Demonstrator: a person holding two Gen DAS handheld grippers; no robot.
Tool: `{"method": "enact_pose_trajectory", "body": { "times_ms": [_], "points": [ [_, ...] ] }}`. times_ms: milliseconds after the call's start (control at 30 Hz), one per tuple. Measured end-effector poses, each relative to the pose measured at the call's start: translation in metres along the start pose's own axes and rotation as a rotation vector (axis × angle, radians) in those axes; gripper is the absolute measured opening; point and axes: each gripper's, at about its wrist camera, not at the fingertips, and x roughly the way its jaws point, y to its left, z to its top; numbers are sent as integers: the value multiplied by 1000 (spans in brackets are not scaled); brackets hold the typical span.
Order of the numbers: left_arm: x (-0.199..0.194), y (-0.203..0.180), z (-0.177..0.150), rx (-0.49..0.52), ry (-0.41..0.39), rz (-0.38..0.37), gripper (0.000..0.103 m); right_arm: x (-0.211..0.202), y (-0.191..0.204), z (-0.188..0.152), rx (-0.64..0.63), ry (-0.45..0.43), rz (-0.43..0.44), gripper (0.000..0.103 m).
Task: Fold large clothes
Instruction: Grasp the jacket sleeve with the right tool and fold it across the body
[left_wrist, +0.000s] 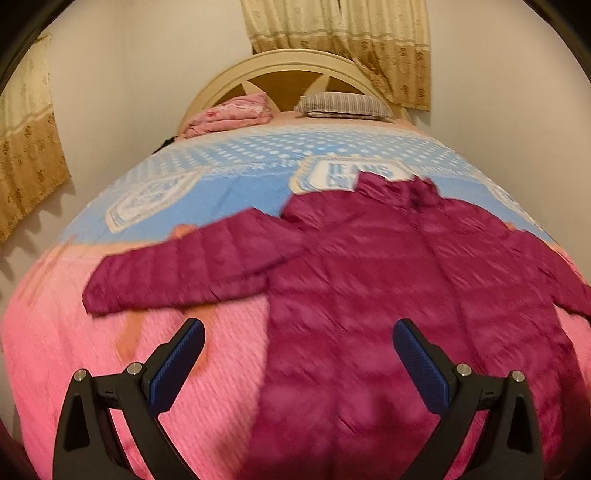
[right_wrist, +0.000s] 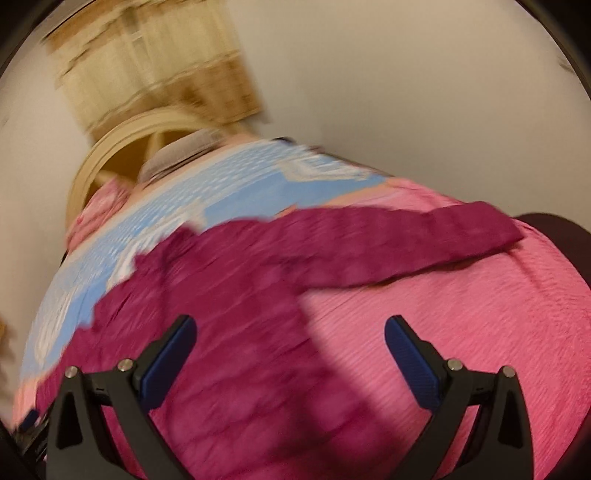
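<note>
A magenta quilted puffer jacket (left_wrist: 388, 277) lies spread flat on the bed, collar toward the headboard, both sleeves stretched out sideways. Its left sleeve (left_wrist: 184, 269) reaches over the pink blanket; the other sleeve (right_wrist: 406, 240) shows in the right wrist view. My left gripper (left_wrist: 297, 332) hovers open above the jacket's lower left edge, holding nothing. My right gripper (right_wrist: 290, 328) is open too, above the jacket's (right_wrist: 221, 332) lower right side, with nothing between its blue pads. Both views are motion-blurred.
The bed carries a pink blanket (left_wrist: 110, 369) near me and a blue dotted sheet (left_wrist: 240, 166) farther off. A folded pink quilt (left_wrist: 229, 114) and a striped pillow (left_wrist: 343, 105) rest by the cream headboard (left_wrist: 288, 62). Curtains (left_wrist: 351, 40) hang behind; walls flank the bed.
</note>
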Motion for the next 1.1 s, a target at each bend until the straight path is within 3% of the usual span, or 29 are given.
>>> {"method": "enact_pose_trajectory", "body": {
  "times_ms": [100, 167, 267, 367, 600, 767, 900, 933, 1000, 1100],
  "points": [
    [18, 13, 15, 0, -15, 43, 102, 21, -60, 37, 159, 4, -80, 101],
    [32, 21, 20, -5, -32, 62, 102, 30, -102, 52, 270, -5, -140, 93],
    [57, 28, 19, -16, -14, 61, 102, 44, -149, 65, 349, -17, -254, 86],
    [83, 32, 10, -45, 18, 50, 102, 58, -168, 68, 344, -37, -369, 85],
    [120, 29, -11, -57, 85, 65, 102, 111, -168, 70, 348, 62, -425, 82],
    [133, 33, -12, -94, 139, 33, 102, 119, -170, 65, 302, 49, -519, 64],
    [142, 39, -14, -138, 187, -15, 102, 114, -178, 64, 282, 38, -513, 33],
    [141, 39, -14, -143, 182, -19, 102, 112, -177, 65, 264, 43, -491, 21],
    [140, 38, -14, -140, 180, -17, 102, 108, -167, 68, 221, 38, -489, 16],
    [140, 38, -15, -141, 178, -18, 102, 84, -141, 79, 133, -63, -477, 15]
  ]
}}
